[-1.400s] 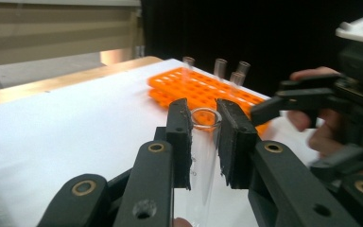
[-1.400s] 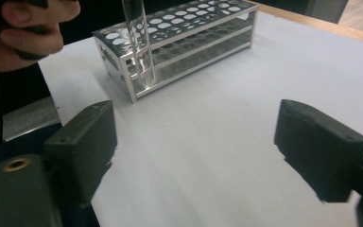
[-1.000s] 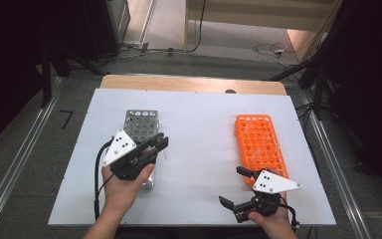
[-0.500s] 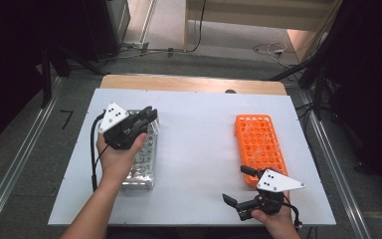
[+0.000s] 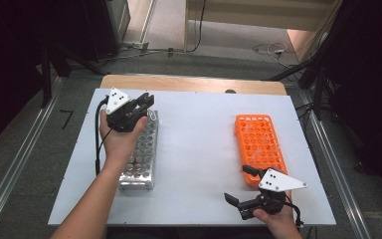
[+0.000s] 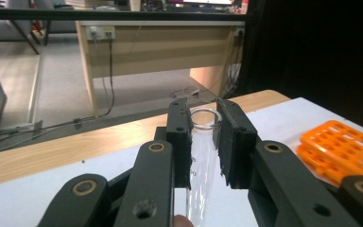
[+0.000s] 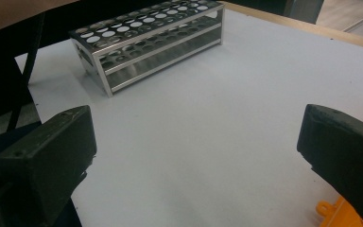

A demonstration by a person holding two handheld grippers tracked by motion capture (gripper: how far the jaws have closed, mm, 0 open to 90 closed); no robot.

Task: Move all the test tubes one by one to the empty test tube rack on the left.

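Observation:
A clear glass test tube (image 6: 202,158) stands between the black pads of my left gripper (image 6: 203,137), which is shut on it. Seen from above, that left gripper (image 5: 142,103) hovers over the far end of the metal tube rack (image 5: 140,164) on the left of the white table top (image 5: 199,149). An orange tube rack (image 5: 258,139) lies on the right; its edge (image 6: 340,146) also appears in the left gripper view. My right gripper (image 5: 237,184) rests near the front edge beside the orange rack, open with nothing between its jaws (image 7: 194,146). The metal rack (image 7: 151,38) lies ahead of it.
A wooden strip (image 5: 194,83) borders the table's far edge, with floor and cables beyond. A wooden desk (image 6: 156,47) stands farther back. Bare white surface lies between the two racks. Metal rails run along both sides of the table.
My left hand has carried its gripper away from the near part of the metal rack toward its far end, slightly leftward. The right gripper has stayed where it was, open.

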